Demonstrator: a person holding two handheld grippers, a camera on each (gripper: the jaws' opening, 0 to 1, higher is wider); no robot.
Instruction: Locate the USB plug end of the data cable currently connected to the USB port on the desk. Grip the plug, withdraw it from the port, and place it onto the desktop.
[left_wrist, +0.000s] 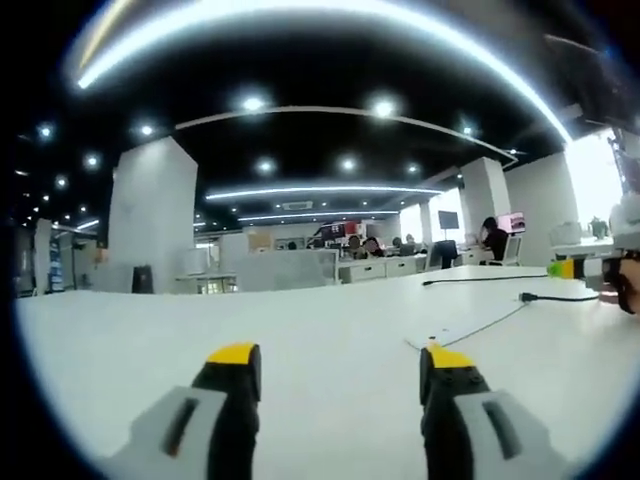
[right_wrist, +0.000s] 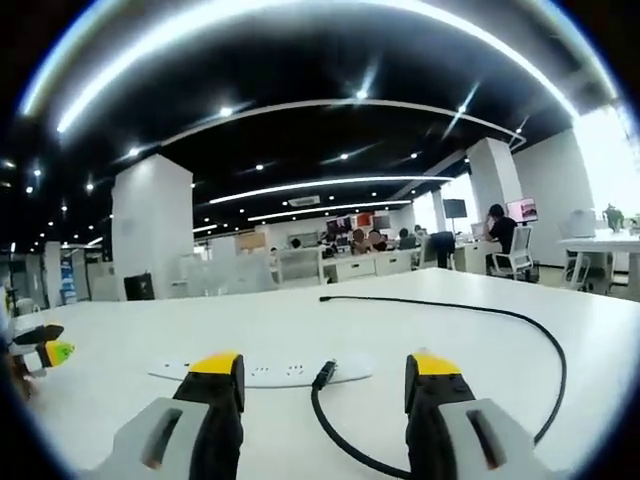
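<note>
A flat white power strip (right_wrist: 262, 372) lies on the white desk (right_wrist: 150, 330), just beyond my right gripper (right_wrist: 325, 365), which is open with nothing between its jaws. The black USB plug (right_wrist: 322, 377) sits in the strip's right end. Its black cable (right_wrist: 556, 350) loops towards me, swings right and runs back to a free end (right_wrist: 326, 298). My left gripper (left_wrist: 341, 357) is open over bare desk. In the left gripper view the plug (left_wrist: 528, 297) and cable (left_wrist: 480, 280) lie far right, close to the right gripper (left_wrist: 590, 268).
The left gripper's yellow-green tip (right_wrist: 45, 352) shows at the left edge of the right gripper view. Behind the desk is an open office with white pillars (left_wrist: 150, 215), other desks and seated people (right_wrist: 497, 232). A chair (right_wrist: 515, 255) stands at the far right.
</note>
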